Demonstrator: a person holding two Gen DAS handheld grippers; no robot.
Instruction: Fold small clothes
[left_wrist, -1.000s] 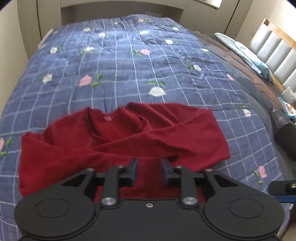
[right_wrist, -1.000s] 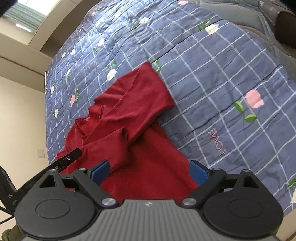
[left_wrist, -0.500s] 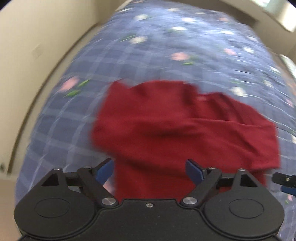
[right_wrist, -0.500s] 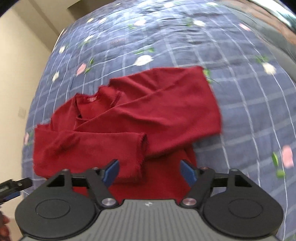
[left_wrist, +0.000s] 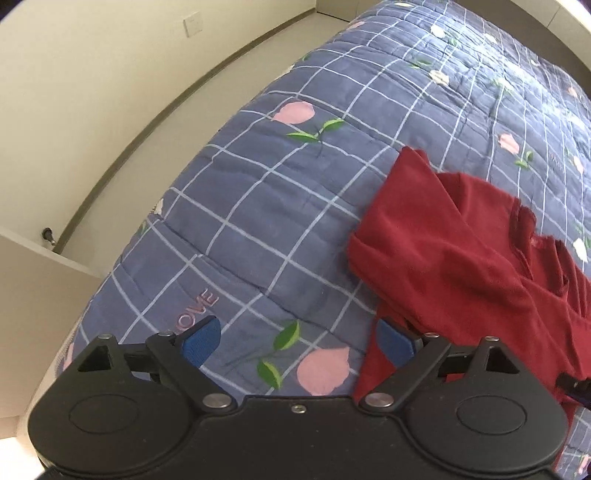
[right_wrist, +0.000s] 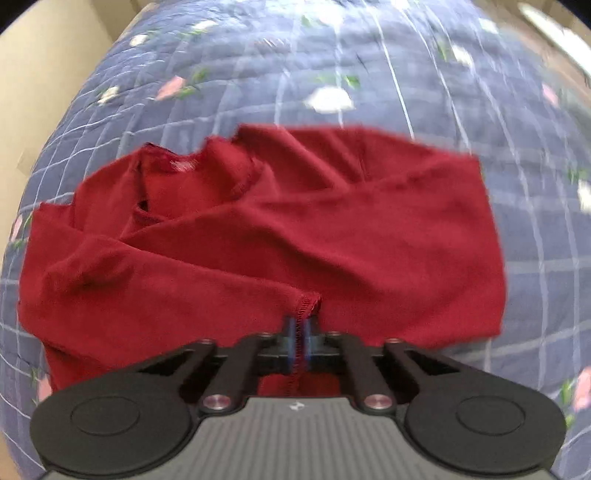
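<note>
Blue checked quilt (left_wrist: 280, 206) spreads under us, the red top (right_wrist: 332, 229) lying crumpled on it. Our right gripper (right_wrist: 300, 338), wide a second ago, has clamped the top's stitched hem. Our left gripper (left_wrist: 299, 338), narrow before, is opening over bare quilt at the top's edge, so we judge a fold can begin.

Both wrist views look steeply down, close over the quilt (left_wrist: 280, 206), sharing the red shirt (right_wrist: 280, 236).

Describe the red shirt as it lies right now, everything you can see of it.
The red shirt is a dark red knit with a frayed neckline and stitched hems, lying rumpled on the blue checked quilt, its sleeves folded across the body. The right claw is shut on a stitched hem. The left claw, opening, straddles its side edge, one pad over the cloth.
</note>
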